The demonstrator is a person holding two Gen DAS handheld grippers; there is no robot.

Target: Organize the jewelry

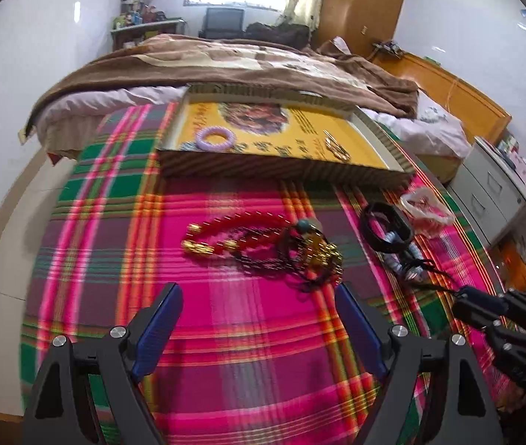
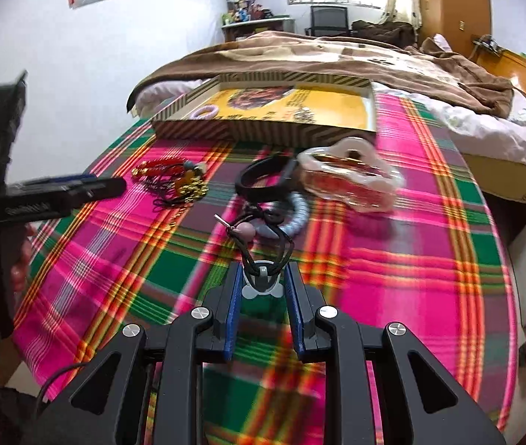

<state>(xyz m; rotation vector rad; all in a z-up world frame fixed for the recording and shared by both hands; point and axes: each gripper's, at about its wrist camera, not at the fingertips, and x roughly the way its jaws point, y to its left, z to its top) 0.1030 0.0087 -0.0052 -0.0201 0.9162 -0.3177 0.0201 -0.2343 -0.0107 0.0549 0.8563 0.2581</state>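
A small pale pendant (image 2: 262, 282) on a black cord (image 2: 259, 239) is gripped between the narrowly set blue pads of the right gripper (image 2: 263, 278), low over the plaid cloth (image 2: 393, 289), its cord trailing toward the pale blue bead bracelet (image 2: 300, 215) and black band (image 2: 263, 181). The left gripper (image 1: 255, 319) is held wide open and empty, short of the red bead strand (image 1: 240, 230). For a clean transfer to the yellow-lined box (image 2: 337, 111), where a lilac bracelet (image 1: 214, 139) lies, the cord is best lifted clear first, lest neighbouring pieces be snagged.
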